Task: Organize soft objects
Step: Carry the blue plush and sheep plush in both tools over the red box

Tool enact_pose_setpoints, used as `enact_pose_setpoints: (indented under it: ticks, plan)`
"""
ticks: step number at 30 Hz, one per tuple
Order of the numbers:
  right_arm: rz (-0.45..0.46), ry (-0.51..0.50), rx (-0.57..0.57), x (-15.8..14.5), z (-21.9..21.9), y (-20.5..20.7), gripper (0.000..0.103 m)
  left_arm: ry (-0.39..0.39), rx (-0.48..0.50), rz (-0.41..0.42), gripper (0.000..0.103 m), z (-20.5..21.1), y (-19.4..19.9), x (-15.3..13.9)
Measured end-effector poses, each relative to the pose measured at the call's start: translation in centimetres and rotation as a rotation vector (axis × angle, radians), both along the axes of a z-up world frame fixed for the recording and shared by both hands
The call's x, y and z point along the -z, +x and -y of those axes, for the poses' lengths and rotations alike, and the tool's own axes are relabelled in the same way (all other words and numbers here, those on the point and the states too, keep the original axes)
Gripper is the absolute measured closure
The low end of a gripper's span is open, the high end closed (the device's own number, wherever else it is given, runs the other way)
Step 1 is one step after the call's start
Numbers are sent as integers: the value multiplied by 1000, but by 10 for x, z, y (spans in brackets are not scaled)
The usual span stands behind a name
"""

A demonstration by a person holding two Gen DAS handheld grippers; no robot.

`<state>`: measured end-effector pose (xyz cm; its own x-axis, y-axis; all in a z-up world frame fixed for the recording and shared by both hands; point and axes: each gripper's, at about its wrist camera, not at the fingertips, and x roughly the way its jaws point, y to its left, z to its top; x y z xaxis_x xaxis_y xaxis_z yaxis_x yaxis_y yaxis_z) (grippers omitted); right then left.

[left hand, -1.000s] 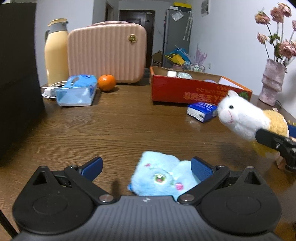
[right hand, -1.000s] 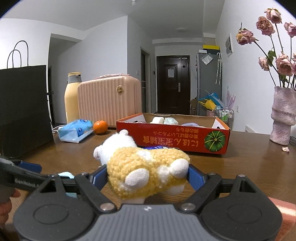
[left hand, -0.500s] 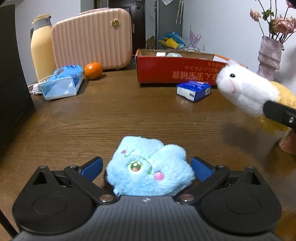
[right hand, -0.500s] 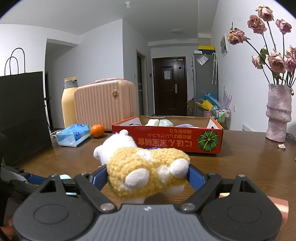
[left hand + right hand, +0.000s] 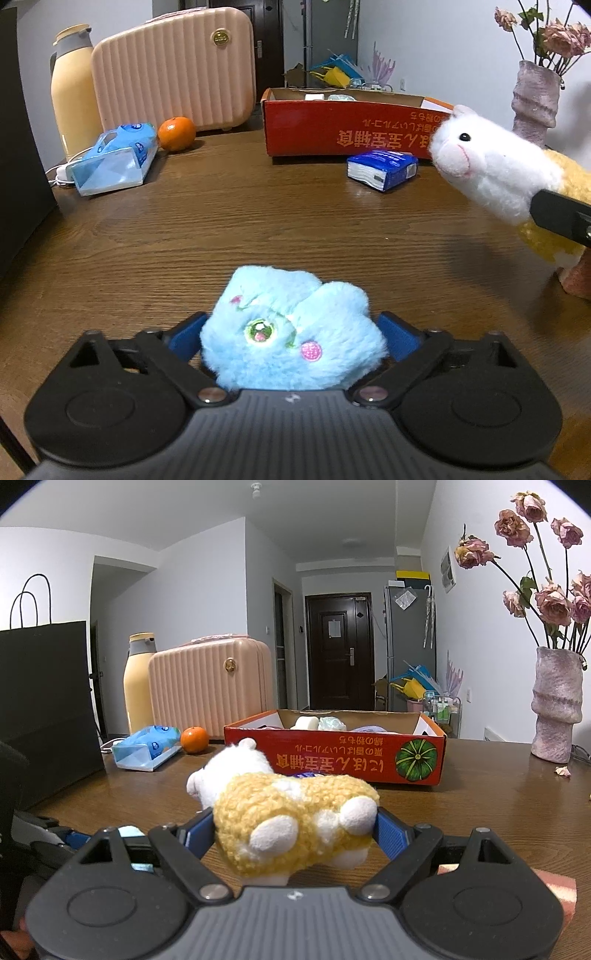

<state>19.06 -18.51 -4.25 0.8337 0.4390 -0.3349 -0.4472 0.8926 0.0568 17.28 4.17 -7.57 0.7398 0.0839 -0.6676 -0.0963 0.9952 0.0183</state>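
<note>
A fluffy blue plush toy (image 5: 291, 332) lies on the brown wooden table (image 5: 221, 229), right between the fingers of my left gripper (image 5: 293, 334). Its jaws are closing and the blue pads (image 5: 184, 338) touch the fur on both sides. My right gripper (image 5: 295, 834) is shut on a yellow-and-white alpaca plush (image 5: 295, 819), held above the table. In the left wrist view the alpaca plush (image 5: 491, 170) hangs at the right edge, head towards the left. A red cardboard box (image 5: 332, 755) with several soft items stands behind it.
At the back left stand a pink ribbed case (image 5: 173, 70), a yellow thermos (image 5: 74, 92), an orange (image 5: 176, 133) and a blue tissue pack (image 5: 114, 158). A small blue packet (image 5: 382, 170) lies before the box. A vase (image 5: 554, 705) stands right, a black bag (image 5: 44, 709) left.
My left gripper came forward and down around the blue plush, and its jaws narrowed until the pads reached the fur. The right gripper kept still with the alpaca.
</note>
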Motion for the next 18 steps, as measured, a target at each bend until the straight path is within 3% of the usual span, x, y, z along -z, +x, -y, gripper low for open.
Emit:
enact_pose_setpoints:
  ticks: [2,18]
  plan:
    - [0,-3,1,0,0,0,15,-10,9,7,19,0,-1,-1]
    - [15,-23,16,3,-6,3,15,-14,5,152,21,-2,-15,-19]
